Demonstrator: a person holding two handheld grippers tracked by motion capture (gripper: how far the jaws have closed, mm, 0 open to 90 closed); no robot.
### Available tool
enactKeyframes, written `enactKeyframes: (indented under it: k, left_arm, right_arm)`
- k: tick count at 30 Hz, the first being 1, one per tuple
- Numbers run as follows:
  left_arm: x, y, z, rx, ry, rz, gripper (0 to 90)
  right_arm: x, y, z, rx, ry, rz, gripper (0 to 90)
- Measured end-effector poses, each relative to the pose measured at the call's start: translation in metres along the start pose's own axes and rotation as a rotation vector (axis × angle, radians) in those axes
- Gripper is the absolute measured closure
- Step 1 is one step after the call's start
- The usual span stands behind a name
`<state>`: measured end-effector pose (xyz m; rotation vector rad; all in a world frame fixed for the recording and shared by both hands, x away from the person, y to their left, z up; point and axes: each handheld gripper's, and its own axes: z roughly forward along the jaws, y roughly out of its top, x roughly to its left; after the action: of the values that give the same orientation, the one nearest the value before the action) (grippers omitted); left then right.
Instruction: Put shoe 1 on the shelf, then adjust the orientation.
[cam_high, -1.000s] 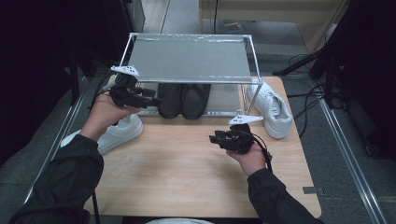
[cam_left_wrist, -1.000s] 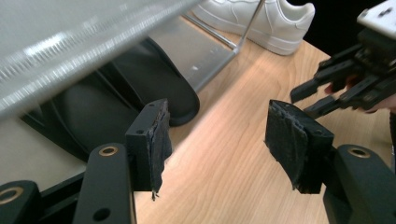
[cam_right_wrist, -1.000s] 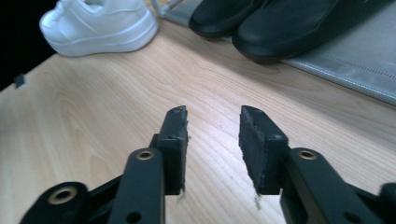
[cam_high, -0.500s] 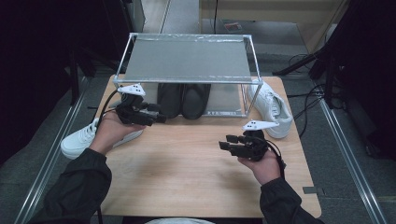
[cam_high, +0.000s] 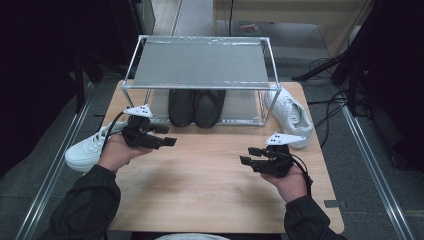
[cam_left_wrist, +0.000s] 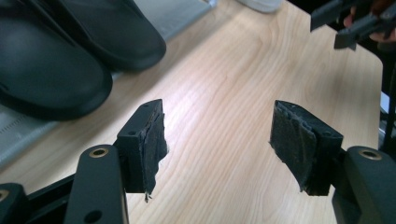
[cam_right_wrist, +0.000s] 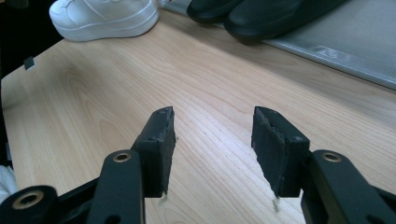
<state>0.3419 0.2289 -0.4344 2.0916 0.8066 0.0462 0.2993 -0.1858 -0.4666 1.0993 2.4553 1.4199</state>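
Black slippers (cam_high: 196, 106) sit shelved at twelve o'clock; both white sneakers (cam_high: 289, 115) remain out. My left gripper (cam_high: 169, 135) and right gripper (cam_high: 247, 155) have just been spreading, empty.

Both forearms wear dark, loose sleeves gathered at the wrist. Each hand carries a black gripper topped with a pale grey three-cornered plate: the left gripper (cam_high: 162, 136) nearer the metal shoe rack (cam_high: 200, 65), the right gripper (cam_high: 251, 155) farther from it. A black cable trails from each. Their jaws carry worn, frayed black pads (cam_left_wrist: 154, 140), with brass-ringed screw holes behind.
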Motion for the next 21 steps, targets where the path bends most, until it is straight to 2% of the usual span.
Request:
enactKeyframes:
  k: [5, 11, 19, 21]
  left_arm:
    - [0.006, -0.005, -0.005, 0.011, 0.009, -0.01, 35.6]
    - [0.01, -0.01, -0.014, 0.003, 0.021, -0.03, 35.7]
    - [0.017, -0.016, -0.028, 0.002, 0.049, -0.055, 36.0]
    - [0.018, -0.019, -0.033, 0.006, 0.04, -0.068, 36.2]
  right_arm:
    - [0.001, 0.0, 0.001, 0.004, 0.005, -0.019, 50.6]
    - [0.0, 0.001, 0.004, 0.006, 0.028, 0.0, 49.4]
    - [-0.001, 0.004, 0.007, 0.005, 0.039, -0.008, 49.4]
    - [-0.002, 0.006, 0.01, 0.006, 0.047, -0.006, 49.4]
